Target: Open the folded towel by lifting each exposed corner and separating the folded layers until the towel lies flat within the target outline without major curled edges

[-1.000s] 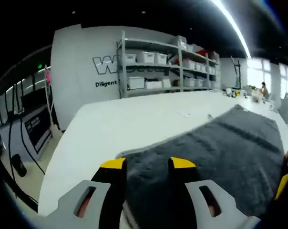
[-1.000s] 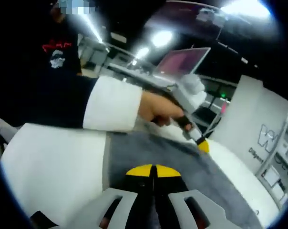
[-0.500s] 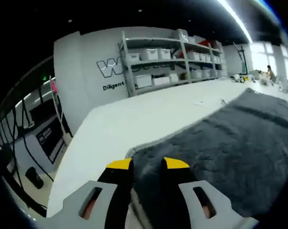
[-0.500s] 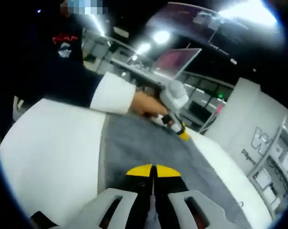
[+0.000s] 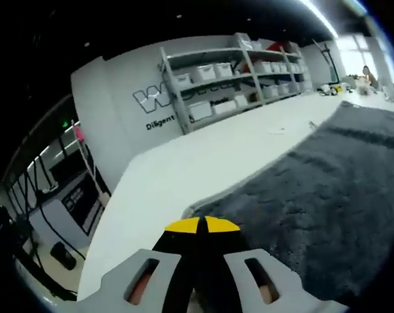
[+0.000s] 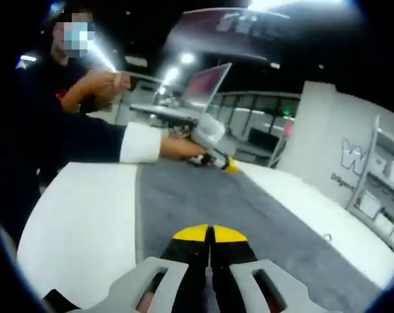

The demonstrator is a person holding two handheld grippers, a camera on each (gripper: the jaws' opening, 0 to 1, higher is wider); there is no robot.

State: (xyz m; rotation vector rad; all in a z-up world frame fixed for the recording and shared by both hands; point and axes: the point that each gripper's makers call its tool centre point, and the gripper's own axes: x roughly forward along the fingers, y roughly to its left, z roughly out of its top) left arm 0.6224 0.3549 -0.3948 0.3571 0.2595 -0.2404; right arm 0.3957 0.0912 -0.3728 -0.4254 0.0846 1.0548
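A dark grey towel [image 5: 327, 189] lies spread on the white table [image 5: 203, 156]. In the left gripper view my left gripper [image 5: 202, 225] is shut on the towel's near corner, its yellow tips touching. In the right gripper view my right gripper [image 6: 210, 232] is shut on the towel [image 6: 203, 202] at its near edge. From there the cloth runs away as a long flat strip to the far end. There the left gripper [image 6: 227, 166] shows, held by a hand with a white cuff [image 6: 139, 142].
Grey shelves with white bins [image 5: 229, 78] stand behind the table against a white lettered wall. An open laptop [image 6: 200, 88] sits on a desk beyond the far end. A person in dark clothes [image 6: 60, 124] stands at the table's left. Bare table [image 6: 79, 215] flanks the towel.
The left gripper's jaws have gone from open around the towel corner to shut on it. In the right gripper view the left gripper has moved farther away and the towel looks longer.
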